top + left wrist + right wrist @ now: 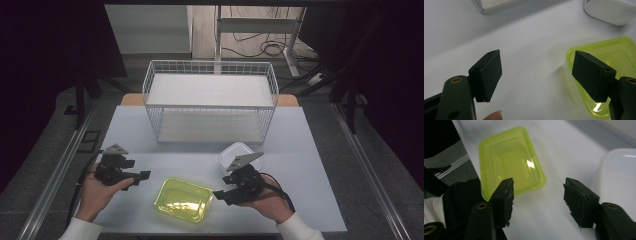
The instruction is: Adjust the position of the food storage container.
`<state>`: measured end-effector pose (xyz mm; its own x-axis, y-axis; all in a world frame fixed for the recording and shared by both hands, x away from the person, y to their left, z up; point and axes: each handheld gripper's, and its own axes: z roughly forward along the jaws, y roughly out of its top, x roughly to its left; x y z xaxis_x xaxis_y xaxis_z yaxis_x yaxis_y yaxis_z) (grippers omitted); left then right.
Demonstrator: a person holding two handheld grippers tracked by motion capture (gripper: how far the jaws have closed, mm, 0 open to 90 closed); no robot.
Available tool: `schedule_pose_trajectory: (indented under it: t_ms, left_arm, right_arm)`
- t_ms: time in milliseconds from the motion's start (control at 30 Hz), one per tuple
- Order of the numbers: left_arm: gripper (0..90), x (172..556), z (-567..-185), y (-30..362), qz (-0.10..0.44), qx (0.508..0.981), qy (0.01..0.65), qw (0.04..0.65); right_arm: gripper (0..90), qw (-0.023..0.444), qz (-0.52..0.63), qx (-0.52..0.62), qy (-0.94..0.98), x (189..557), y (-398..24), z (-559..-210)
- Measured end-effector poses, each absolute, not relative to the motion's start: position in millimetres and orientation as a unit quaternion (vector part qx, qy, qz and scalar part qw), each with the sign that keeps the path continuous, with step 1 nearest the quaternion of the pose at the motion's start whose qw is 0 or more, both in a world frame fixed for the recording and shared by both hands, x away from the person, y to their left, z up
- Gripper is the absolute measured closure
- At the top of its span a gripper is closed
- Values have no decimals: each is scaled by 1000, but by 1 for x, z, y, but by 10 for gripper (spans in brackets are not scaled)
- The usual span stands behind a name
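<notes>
Both my grippers flank the yellow-green container [183,199].
Left gripper [138,178] and right gripper [223,195] jaws apart, empty; white container [234,153] behind it.

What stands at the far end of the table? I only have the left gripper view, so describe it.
Observer: A white wire rack with two shelves stands behind both containers.
Operator: Now tell me where the right gripper is.
Observer: The right gripper is just to the right of the green container and points toward it.
Operator: Report its fingers.
Observer: In the right gripper view its fingers stand apart with nothing between them.
Operator: Give me the white container's place.
Observer: The white container sits on the table between the rack and the right gripper.
</notes>
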<state>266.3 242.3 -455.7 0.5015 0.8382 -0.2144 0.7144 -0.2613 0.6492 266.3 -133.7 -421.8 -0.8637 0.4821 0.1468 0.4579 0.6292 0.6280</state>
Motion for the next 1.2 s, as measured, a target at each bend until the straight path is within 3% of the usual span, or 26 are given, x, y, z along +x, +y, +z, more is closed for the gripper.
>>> schedule_pose_trajectory:
  t_ms: [67, 133, 400, 667, 1200]
  left_arm:
    - [232, 266, -456, 242, 87, 790, 492, 357]
    - [232, 266, -456, 242, 87, 790, 491, 356]
    - [223, 267, -457, 241, 87, 791, 491, 354]
    - [220, 267, -458, 241, 87, 794, 489, 350]
    - [217, 266, -458, 241, 87, 793, 490, 352]
  right_arm:
    - [523, 7, 334, 245, 910, 263, -118, -422]
    - [542, 5, 332, 240, 912, 262, -115, -422]
    - [758, -18, 304, 194, 933, 251, -74, -431]
    - [868, -40, 279, 158, 946, 240, -47, -442]
    - [886, -73, 212, 93, 970, 209, -18, -472]
